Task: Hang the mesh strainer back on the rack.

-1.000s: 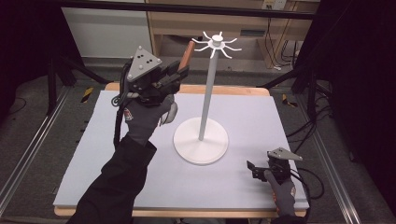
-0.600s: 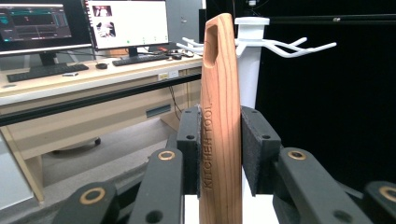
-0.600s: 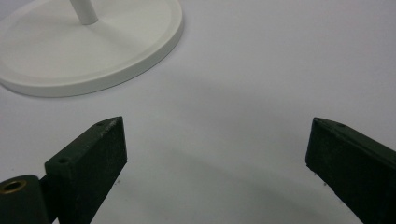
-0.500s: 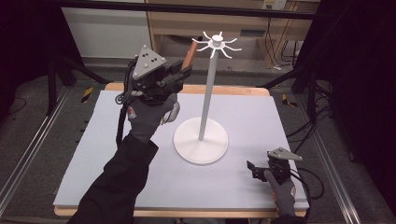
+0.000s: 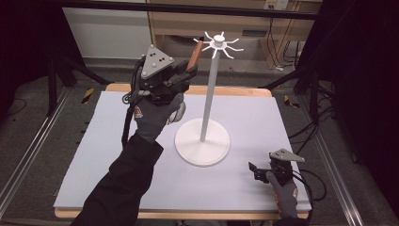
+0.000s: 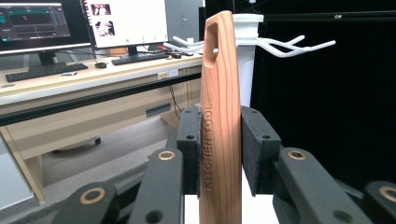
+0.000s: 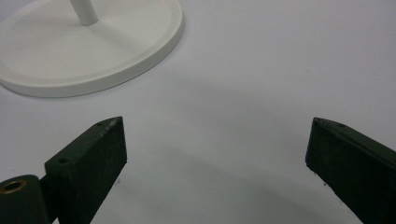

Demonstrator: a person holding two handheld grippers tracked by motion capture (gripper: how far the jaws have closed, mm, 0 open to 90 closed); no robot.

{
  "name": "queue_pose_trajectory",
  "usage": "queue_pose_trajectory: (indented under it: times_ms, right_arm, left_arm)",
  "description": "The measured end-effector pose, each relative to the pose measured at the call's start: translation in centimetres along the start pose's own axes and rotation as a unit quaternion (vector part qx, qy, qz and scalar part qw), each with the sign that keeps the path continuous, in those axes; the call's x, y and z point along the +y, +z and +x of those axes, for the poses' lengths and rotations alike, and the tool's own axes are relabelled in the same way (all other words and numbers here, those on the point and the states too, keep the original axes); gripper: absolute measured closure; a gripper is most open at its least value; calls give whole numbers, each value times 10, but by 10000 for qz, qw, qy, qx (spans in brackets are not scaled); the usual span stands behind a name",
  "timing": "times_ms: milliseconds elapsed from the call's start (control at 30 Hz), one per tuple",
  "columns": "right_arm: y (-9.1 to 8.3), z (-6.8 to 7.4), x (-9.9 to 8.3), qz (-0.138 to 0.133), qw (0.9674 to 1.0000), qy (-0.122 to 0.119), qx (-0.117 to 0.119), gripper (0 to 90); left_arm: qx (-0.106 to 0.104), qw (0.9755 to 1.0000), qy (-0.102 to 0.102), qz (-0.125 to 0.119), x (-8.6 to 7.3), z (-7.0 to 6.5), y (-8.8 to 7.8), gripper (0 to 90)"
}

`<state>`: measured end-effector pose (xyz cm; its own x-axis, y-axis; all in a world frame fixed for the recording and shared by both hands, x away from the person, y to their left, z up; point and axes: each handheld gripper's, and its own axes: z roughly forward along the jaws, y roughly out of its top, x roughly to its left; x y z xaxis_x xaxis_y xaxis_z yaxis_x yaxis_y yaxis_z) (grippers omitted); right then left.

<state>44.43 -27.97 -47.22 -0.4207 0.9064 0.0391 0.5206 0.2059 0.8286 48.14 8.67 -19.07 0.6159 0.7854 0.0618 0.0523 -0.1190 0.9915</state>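
Your left gripper (image 5: 188, 70) is raised above the far left part of the table, and its two black jaws are clamped on a reddish-brown wooden handle (image 6: 219, 116) stamped "KITCHEN TOOL" — the padded faces press its two flat sides. The handle stands nearly upright between the jaws, and its top end, with a long hanging slot cut through it, sits just beside the hooks of the tall white utensil stand (image 5: 207, 94). In the left gripper view the slot is level with the stand's white cap and the curved prongs spreading from it; whether wood and prong touch, you cannot tell.

Your right gripper (image 5: 256, 170) rests low at the near right corner of the pale lavender table mat (image 5: 282, 122), jaws spread wide with nothing between them — bare mat under them. The stand's round white base (image 7: 93, 51) lies near, ahead of them.
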Motion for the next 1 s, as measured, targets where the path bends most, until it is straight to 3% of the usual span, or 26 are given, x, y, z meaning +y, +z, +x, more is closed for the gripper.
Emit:
queue_pose_trajectory:
  times_ms: [633, 833, 1000]
  right_arm:
    - [0, 0, 0, 12, 10000, 21, 15, 57]
    - [0, 0, 0, -9, 10000, 5, 9, 57]
    - [0, -1, 0, -19, 10000, 5, 9, 57]
  left_arm:
    - [208, 9996, 180, 94, 1, -7, 7, 706]
    - [230, 9992, 258, 212, -3, -11, 16, 707]
    - [215, 9994, 196, 187, -4, -11, 18, 706]
